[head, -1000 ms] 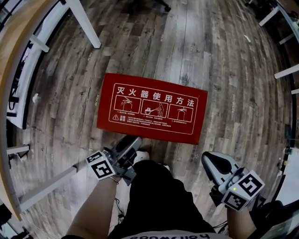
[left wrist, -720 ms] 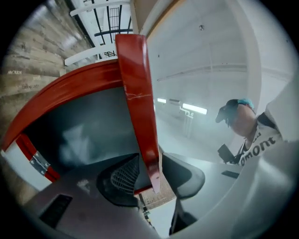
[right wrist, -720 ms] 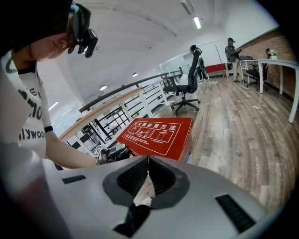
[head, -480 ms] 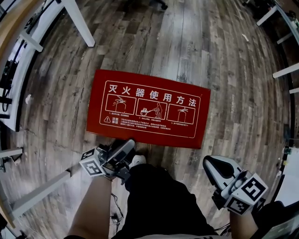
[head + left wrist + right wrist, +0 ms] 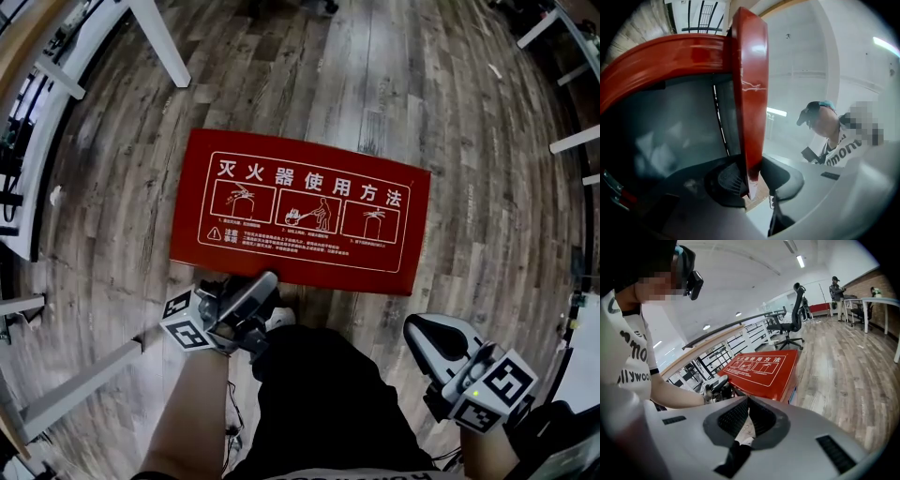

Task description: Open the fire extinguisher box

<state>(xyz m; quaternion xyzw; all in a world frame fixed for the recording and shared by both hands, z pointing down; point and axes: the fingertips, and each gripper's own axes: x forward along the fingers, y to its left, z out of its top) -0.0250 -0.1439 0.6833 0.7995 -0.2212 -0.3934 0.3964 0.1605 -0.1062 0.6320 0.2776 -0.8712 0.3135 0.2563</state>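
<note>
Between the pads of the left claw (image 5: 752,187), which have just been closing, the near long edge of the lid (image 5: 749,93) is clamped. Beyond it the fire extinguisher box (image 5: 656,61) lies crosswise on the floor (image 5: 450,94). The right claw (image 5: 747,401), clenched and empty, hangs farther off.
</note>
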